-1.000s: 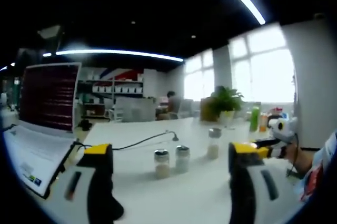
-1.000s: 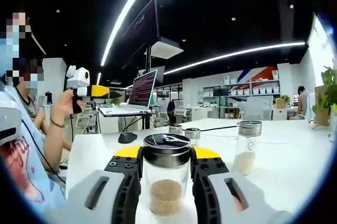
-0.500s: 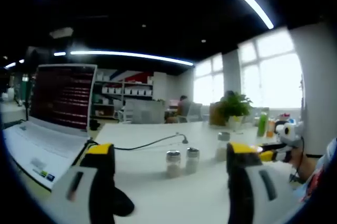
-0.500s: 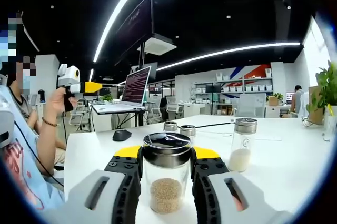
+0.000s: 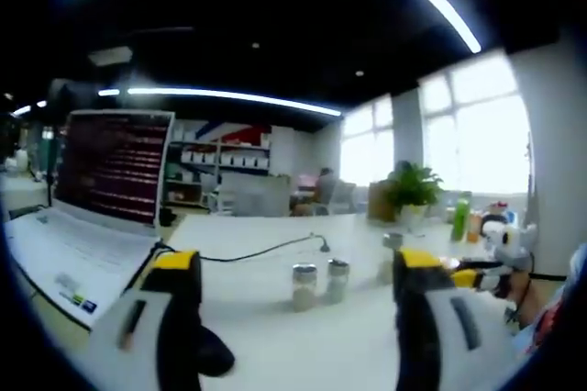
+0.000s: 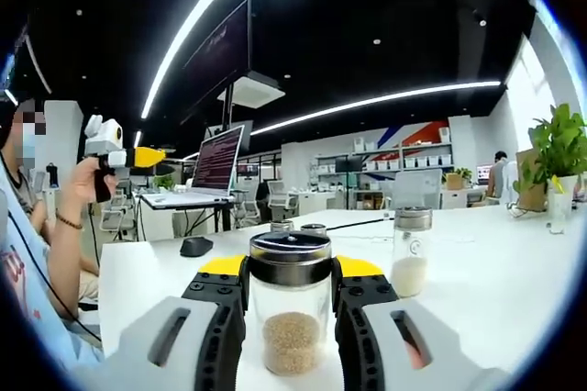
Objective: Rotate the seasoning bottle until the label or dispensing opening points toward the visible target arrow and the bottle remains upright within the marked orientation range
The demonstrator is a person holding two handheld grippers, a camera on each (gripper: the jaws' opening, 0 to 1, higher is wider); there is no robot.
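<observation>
I'm working over a white table (image 6: 514, 272) in an open office under ceiling light strips. Nearest, at 6 o'clock in the right gripper view, my right gripper (image 6: 290, 295) is clamped on the bottle (image 6: 290, 313): clear glass, dark metal lid, tan granules at the bottom, upright. I judge the rotation step is in hand; next I'd twist it while keeping it vertical, though I can see no arrow or label. Beyond at 3 o'clock stands a jar (image 6: 410, 251) of white powder. My left gripper (image 5: 293, 318) is spread wide, empty, with two shakers (image 5: 319, 283) past it, then a laptop (image 5: 87, 203) at 9 o'clock.
</observation>
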